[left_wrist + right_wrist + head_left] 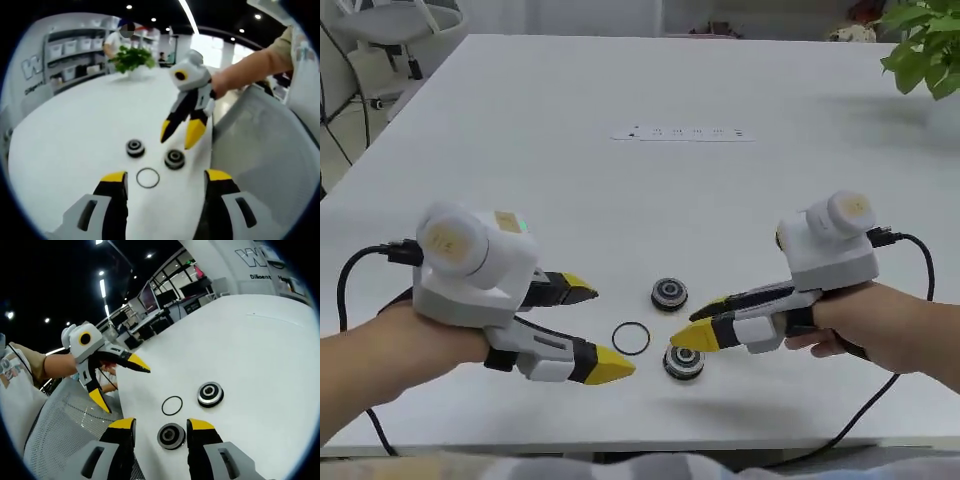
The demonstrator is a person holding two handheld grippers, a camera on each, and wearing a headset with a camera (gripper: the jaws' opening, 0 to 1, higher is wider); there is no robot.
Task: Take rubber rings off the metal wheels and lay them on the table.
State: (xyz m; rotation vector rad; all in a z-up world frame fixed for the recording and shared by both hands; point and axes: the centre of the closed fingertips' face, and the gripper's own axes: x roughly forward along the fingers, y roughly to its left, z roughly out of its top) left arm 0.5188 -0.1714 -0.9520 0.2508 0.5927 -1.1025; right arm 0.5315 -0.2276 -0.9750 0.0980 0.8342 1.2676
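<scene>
Two metal wheels lie on the white table (520,150): one farther off (669,294) (135,148) (210,394), one nearer (683,362) (174,159) (171,435). A loose black rubber ring (631,338) (148,178) (172,405) lies flat between them, to the left. My left gripper (595,330) (165,179) (122,385) is wide open, and the ring lies just ahead of its jaws. My right gripper (688,327) (179,137) (161,424) is open, its jaws standing either side of the nearer wheel, just above it.
A white power strip (685,132) lies mid-table farther back. A green plant (925,50) stands at the far right corner and an office chair (395,25) beyond the far left. The table's front edge runs just below the wheels. A mesh chair (260,145) is near.
</scene>
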